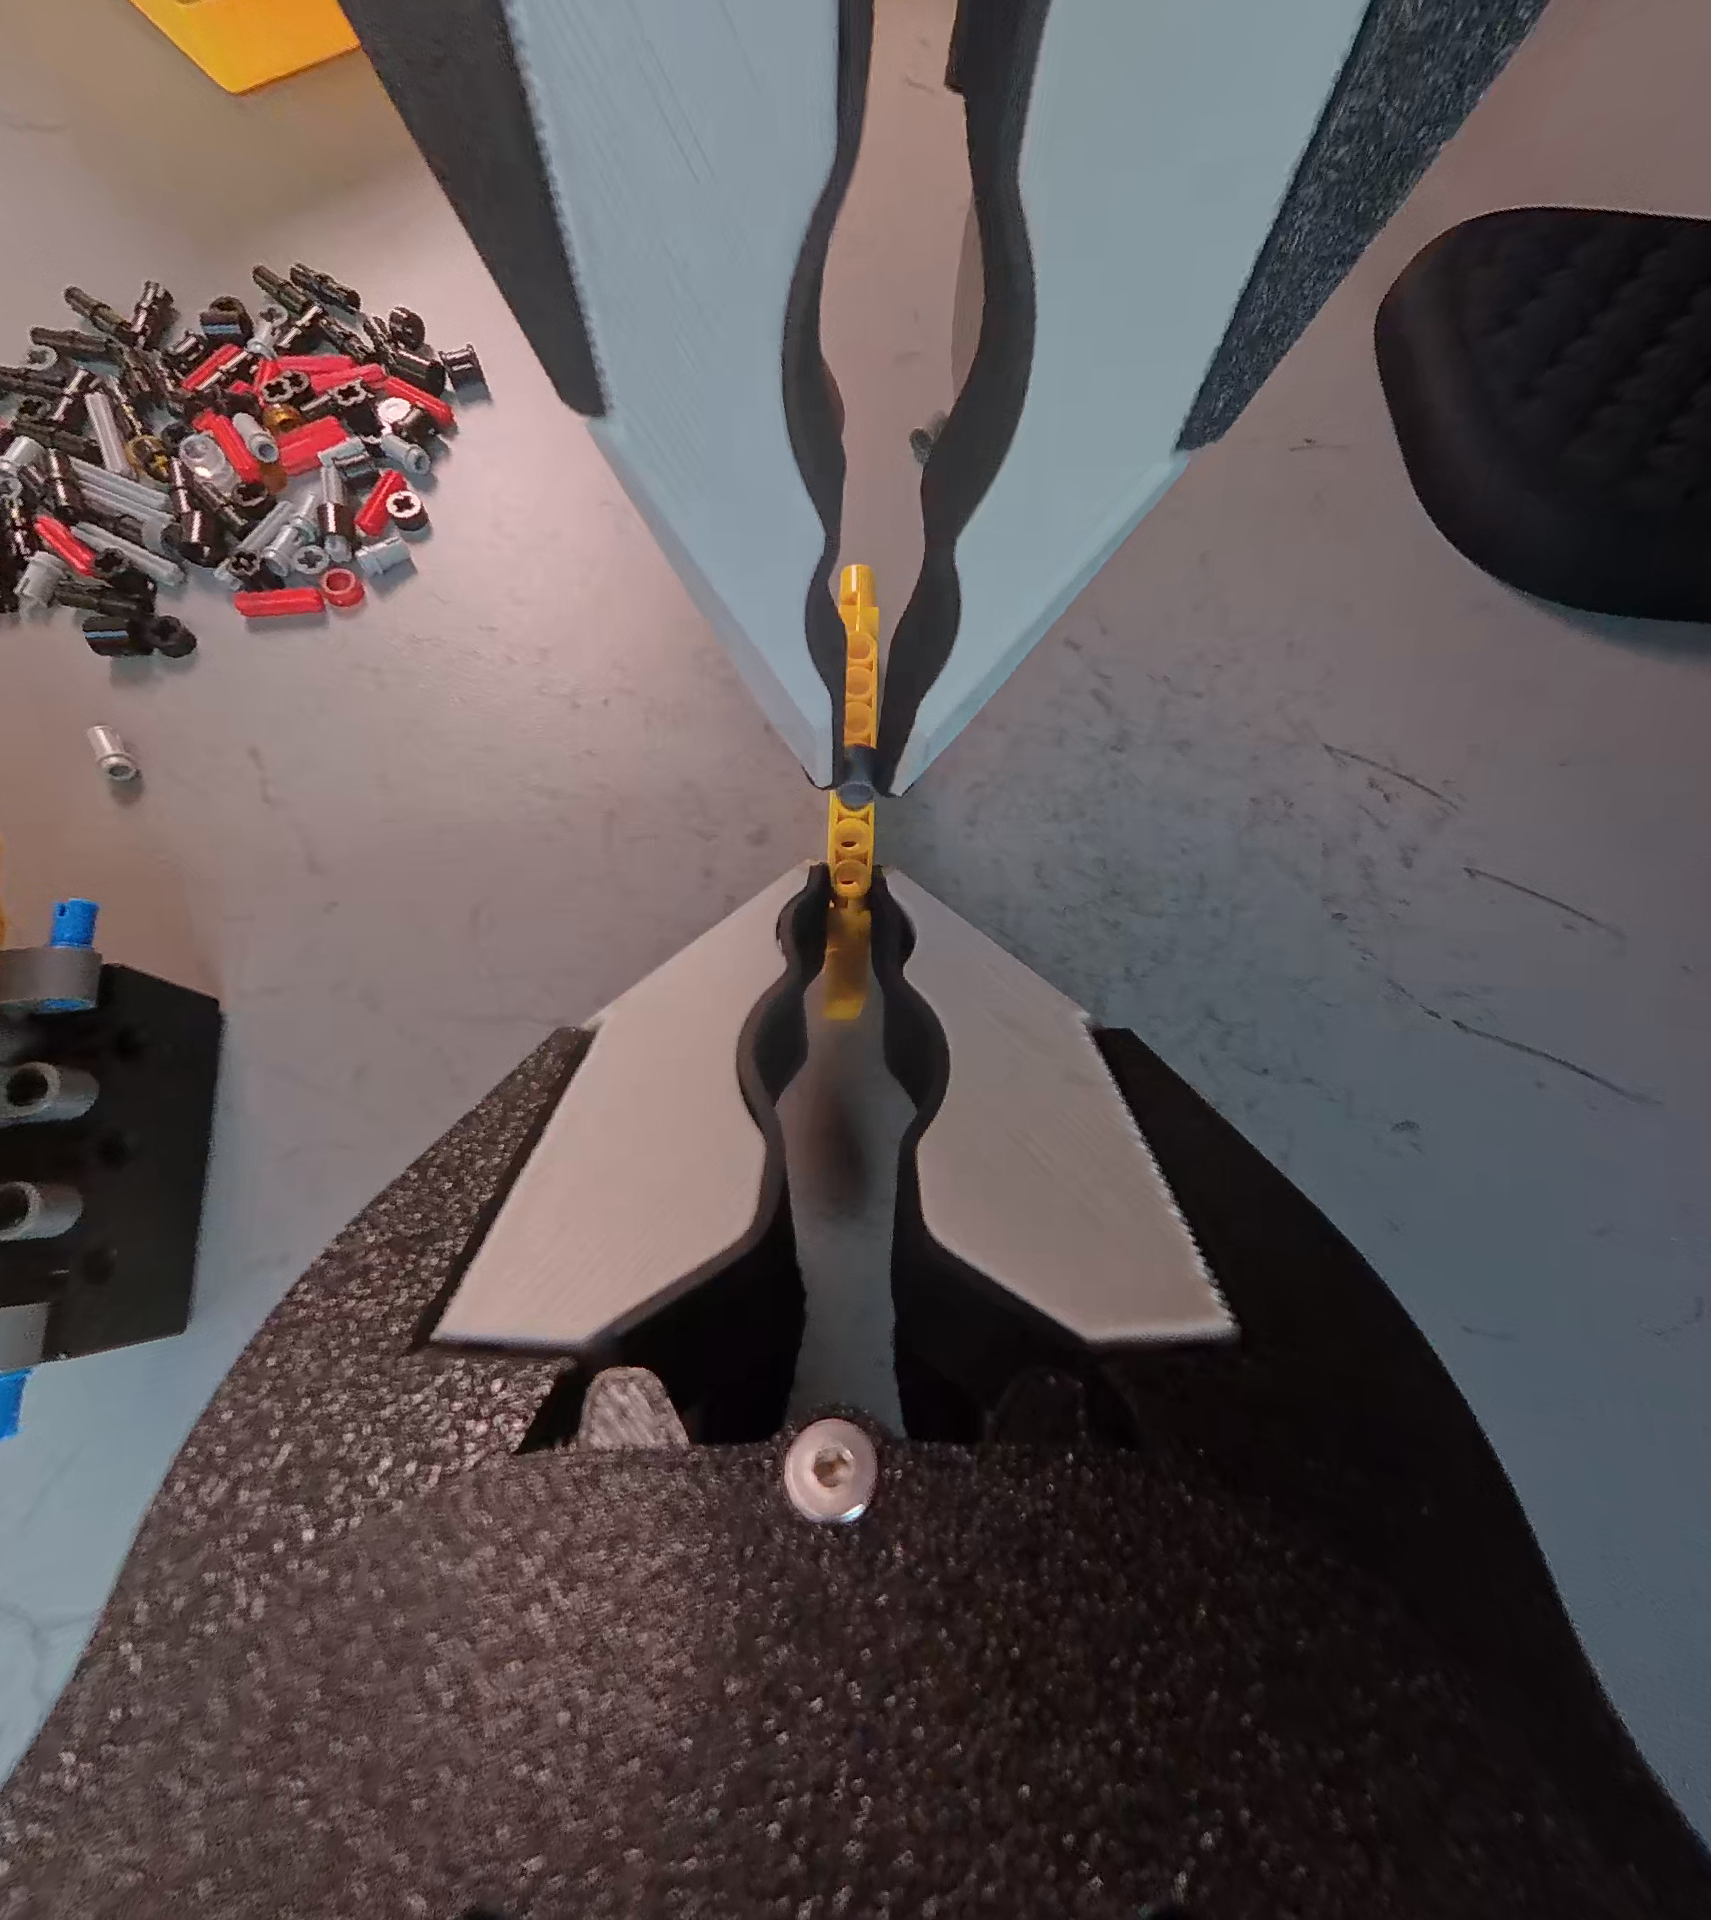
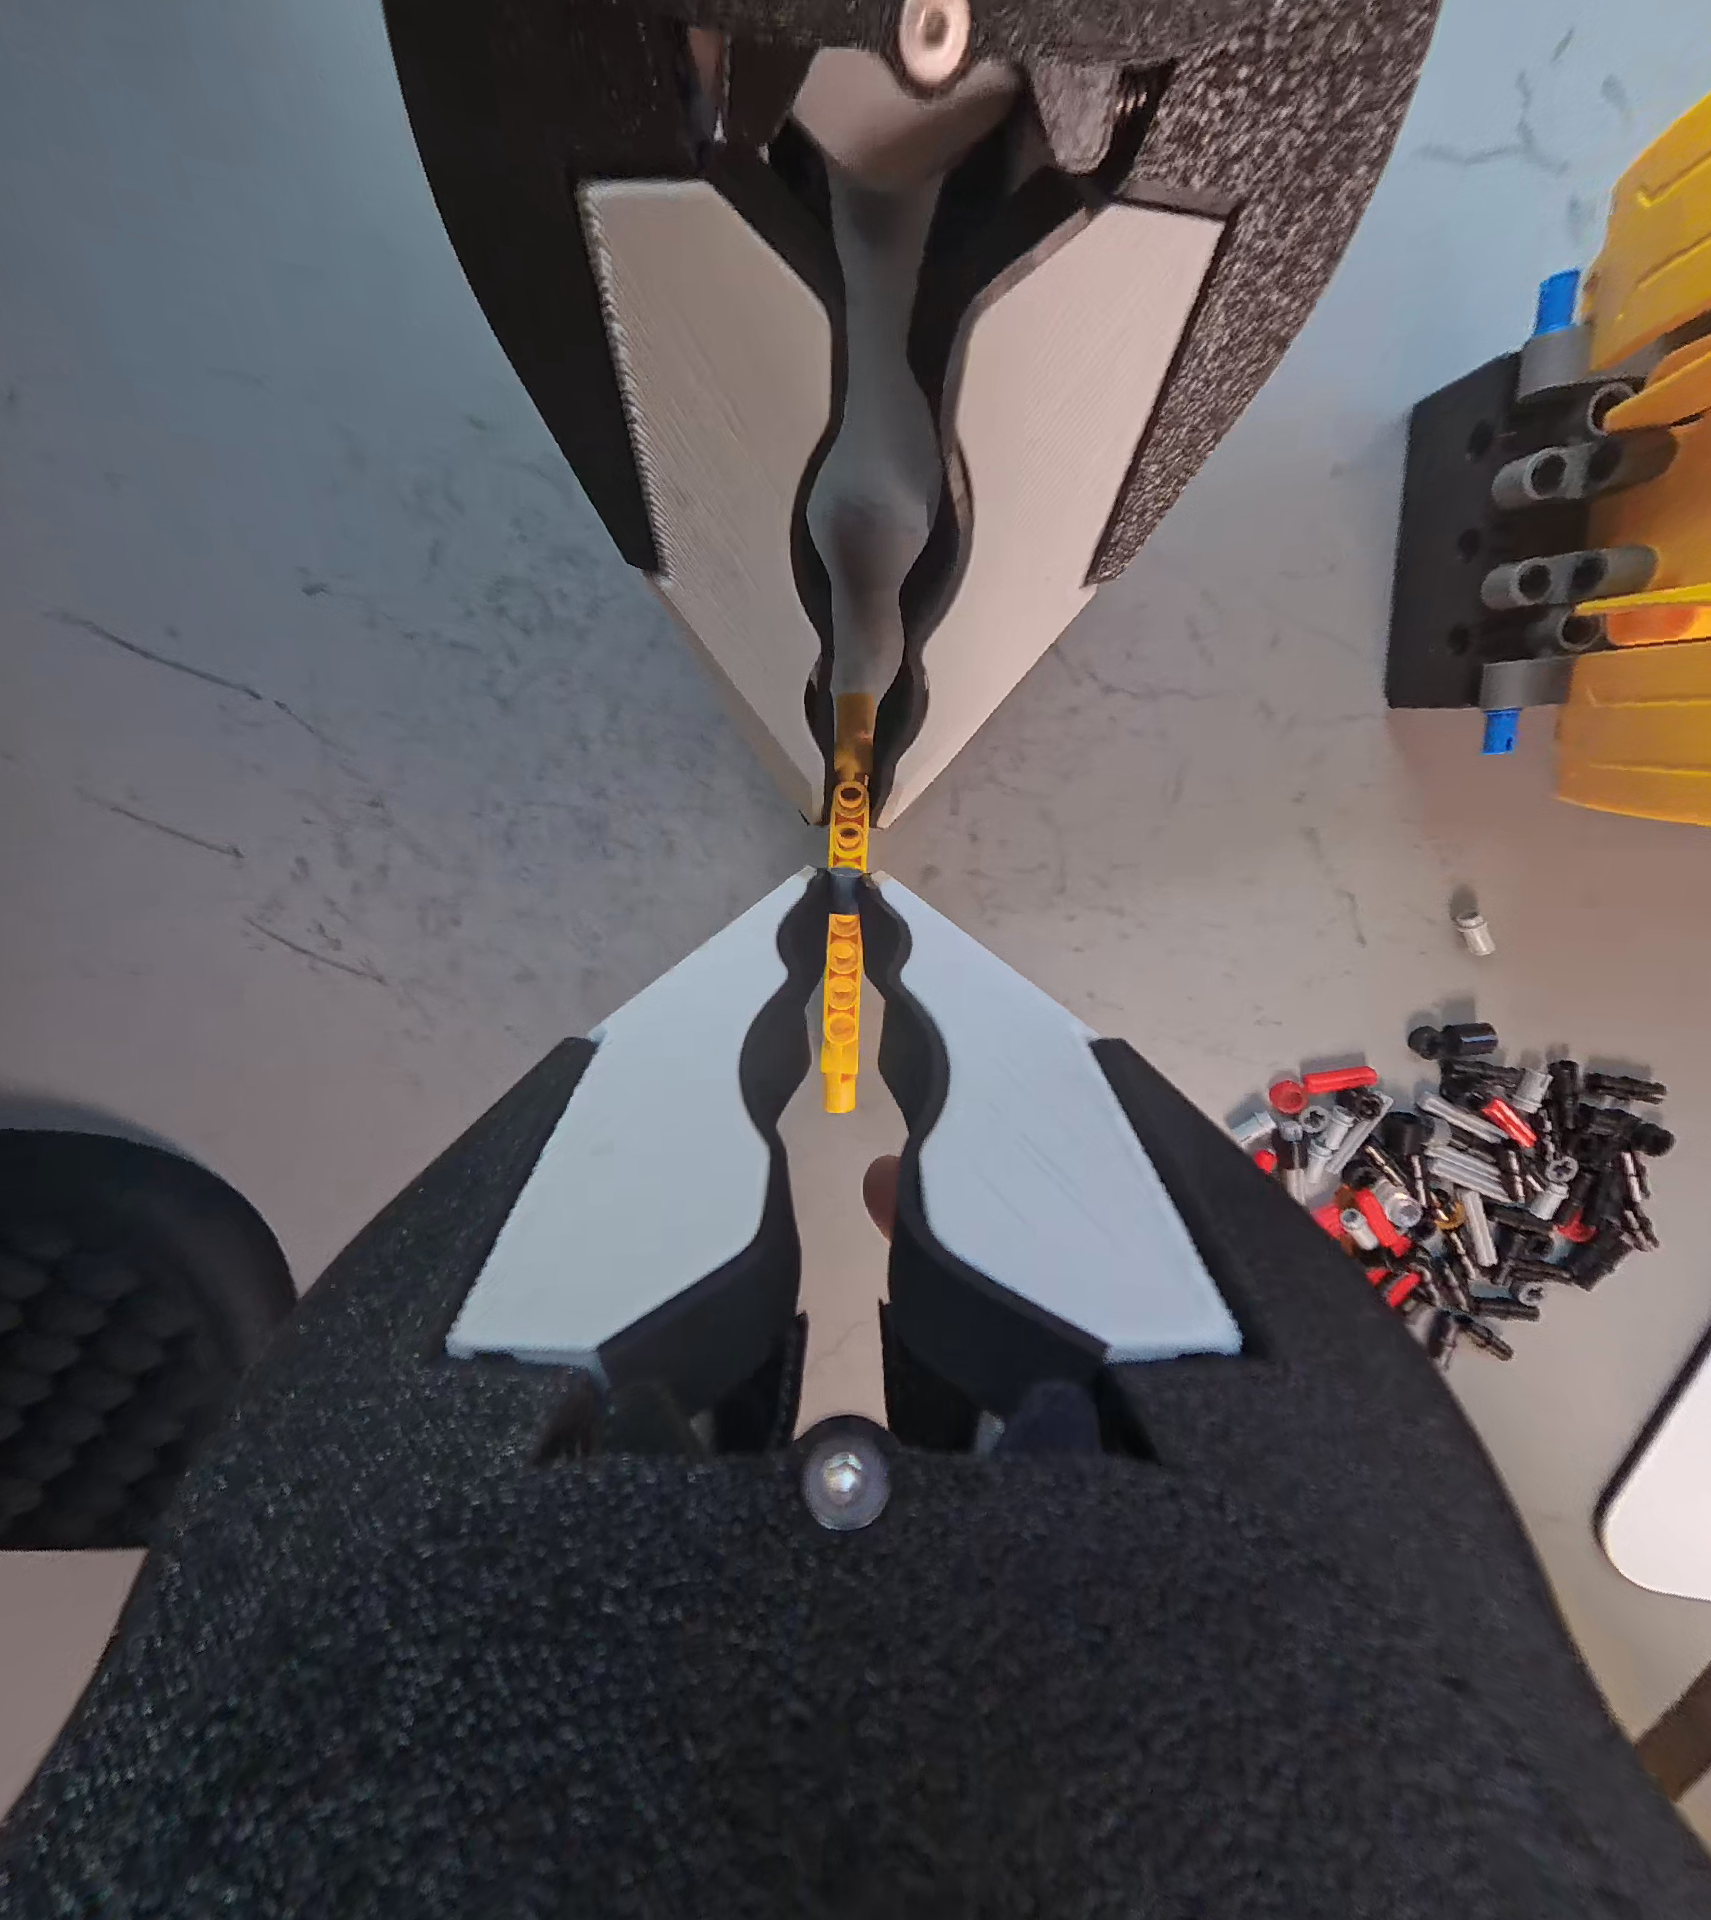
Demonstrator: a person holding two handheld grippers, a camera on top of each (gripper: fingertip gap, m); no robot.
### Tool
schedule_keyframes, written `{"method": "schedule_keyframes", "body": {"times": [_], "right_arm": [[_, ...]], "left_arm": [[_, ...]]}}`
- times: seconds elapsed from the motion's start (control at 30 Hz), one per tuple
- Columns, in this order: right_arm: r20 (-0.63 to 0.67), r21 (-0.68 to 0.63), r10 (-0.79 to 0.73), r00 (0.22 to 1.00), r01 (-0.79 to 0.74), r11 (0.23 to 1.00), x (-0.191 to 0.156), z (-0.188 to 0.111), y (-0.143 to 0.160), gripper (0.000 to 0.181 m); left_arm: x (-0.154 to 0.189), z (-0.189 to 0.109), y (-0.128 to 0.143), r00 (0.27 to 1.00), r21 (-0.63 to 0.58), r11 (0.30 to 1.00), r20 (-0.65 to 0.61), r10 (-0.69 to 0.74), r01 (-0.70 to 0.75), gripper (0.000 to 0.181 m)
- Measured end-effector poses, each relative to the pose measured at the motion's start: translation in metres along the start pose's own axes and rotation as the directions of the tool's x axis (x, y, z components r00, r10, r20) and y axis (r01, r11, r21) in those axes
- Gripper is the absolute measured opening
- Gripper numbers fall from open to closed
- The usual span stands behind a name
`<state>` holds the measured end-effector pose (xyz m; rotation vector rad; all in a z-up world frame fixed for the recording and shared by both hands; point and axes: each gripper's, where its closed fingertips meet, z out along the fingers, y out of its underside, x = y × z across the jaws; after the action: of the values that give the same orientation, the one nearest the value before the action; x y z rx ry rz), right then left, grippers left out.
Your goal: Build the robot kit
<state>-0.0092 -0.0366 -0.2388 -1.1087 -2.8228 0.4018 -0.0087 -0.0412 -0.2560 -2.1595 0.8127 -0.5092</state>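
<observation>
Pinching one end of the yellow holed beam point(image 1: 851, 836): my left gripper point(image 1: 846, 883) is pressed onto it, and the beam seems to hang clear of the grey table point(image 1: 1246, 831). My right gripper point(image 1: 856, 781) meets it tip to tip. Its tips are squeezed on a small dark pin point(image 1: 856, 771) that looks seated in a beam hole, and the rest of the beam runs back between its fingers. A pile of black, red and grey connectors point(image 1: 165, 457) lies to my left, with a loose grey sleeve point(image 1: 113, 750) near it. The yellow-and-black assembly point(image 1: 51, 1143) sits at the left edge, and a black textured pad point(image 1: 1609, 416) lies far right.
</observation>
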Motion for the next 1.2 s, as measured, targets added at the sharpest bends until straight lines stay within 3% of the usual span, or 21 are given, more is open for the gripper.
{"method": "schedule_keyframes", "body": {"times": [0.4,0.73,1.2], "right_arm": [[-0.025,0.003,-0.098,0.995,0.098,0.995,0.0,0.005,0.0,0.006],[-0.145,0.172,0.069,0.987,-0.044,0.984,-0.006,-0.016,0.014,0.018],[-0.218,0.377,0.24,0.946,-0.146,0.915,0.0,-0.001,0.01,0.021]], "left_arm": [[0.0,0.0,0.0,1.0,-0.002,1.0,-0.014,0.021,-0.021,0.007],[0.002,-0.004,0.004,0.999,-0.002,0.999,-0.033,0.035,-0.035,0.007],[-0.003,-0.012,0.006,0.995,0.014,0.996,0.038,0.091,-0.092,0.008]]}}
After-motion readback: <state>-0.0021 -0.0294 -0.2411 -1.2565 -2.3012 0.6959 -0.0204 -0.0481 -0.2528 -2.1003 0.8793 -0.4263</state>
